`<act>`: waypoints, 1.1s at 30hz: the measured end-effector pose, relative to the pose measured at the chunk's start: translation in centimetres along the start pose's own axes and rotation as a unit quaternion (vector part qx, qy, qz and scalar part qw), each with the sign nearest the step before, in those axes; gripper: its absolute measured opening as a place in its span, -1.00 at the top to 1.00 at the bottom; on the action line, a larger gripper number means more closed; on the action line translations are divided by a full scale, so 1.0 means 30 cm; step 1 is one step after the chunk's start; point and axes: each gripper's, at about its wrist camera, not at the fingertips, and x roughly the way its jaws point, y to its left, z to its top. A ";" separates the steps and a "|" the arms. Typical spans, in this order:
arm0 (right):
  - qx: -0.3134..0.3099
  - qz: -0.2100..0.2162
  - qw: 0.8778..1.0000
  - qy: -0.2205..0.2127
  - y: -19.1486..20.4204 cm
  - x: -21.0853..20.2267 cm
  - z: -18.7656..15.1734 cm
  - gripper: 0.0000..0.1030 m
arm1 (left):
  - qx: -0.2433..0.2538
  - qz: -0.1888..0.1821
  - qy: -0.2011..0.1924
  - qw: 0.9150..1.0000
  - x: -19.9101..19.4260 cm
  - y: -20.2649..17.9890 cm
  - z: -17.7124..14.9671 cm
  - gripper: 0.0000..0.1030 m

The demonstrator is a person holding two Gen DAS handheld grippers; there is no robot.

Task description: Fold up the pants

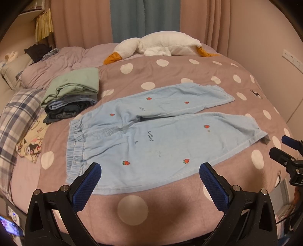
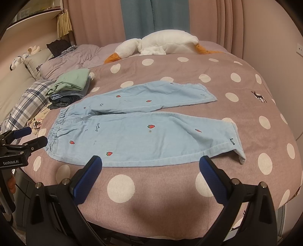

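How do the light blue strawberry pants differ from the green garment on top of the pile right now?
The light blue strawberry pants lie spread flat with both legs apart; the green garment is folded compactly. The pants rest directly on the polka-dot bedspread; the green garment tops a stack of folded clothes. The pants carry strawberry prints; the green garment looks plain. Neither hand-held gripper touches either: left and right are both open.

We see a bed covered by a mauve polka-dot blanket (image 2: 170, 68) filling most of the room. At twelve o'clock hang pink curtains (image 2: 90, 20) with a teal panel (image 2: 140, 17) between them. At ten o'clock a shelf (image 2: 36, 15) juts from the wall above a pale headboard (image 2: 13, 83). At three o'clock the wall carries white sockets (image 1: 292, 57). The light is warm and dim.
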 end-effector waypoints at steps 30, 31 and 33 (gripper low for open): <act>-0.177 0.071 0.982 0.013 0.309 0.318 -0.110 -0.99 | -0.273 -0.056 0.036 0.960 0.214 0.402 -0.238 -0.99; -0.197 0.072 0.978 0.013 0.335 0.337 -0.122 -0.99 | -0.285 -0.048 0.039 0.957 0.223 0.424 -0.259 -0.99; -0.247 0.074 0.966 0.014 0.400 0.384 -0.153 -0.93 | -0.306 -0.039 0.051 0.950 0.244 0.461 -0.295 -0.99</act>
